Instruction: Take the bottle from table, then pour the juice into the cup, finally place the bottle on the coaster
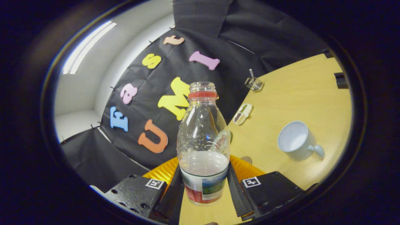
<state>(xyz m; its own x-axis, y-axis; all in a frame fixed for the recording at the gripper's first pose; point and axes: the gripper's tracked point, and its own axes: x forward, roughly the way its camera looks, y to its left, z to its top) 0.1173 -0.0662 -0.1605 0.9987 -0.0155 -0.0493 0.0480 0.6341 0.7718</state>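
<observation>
Pinching bottle [203,150] between gripper [203,184] fingers | cup [296,140] beyond, right

Your gripper [203,190] has both fingers pressed against the sides of the clear bottle [203,147], which stands open-mouthed between them with pale liquid low inside. The view is tilted, so the wooden table [306,93] slopes away. Beyond the fingers, the empty white cup [297,140] sits with its handle turned away from the bottle, well apart from it.

Wooden table [312,93] with cup [295,140], coaster [243,168]
</observation>
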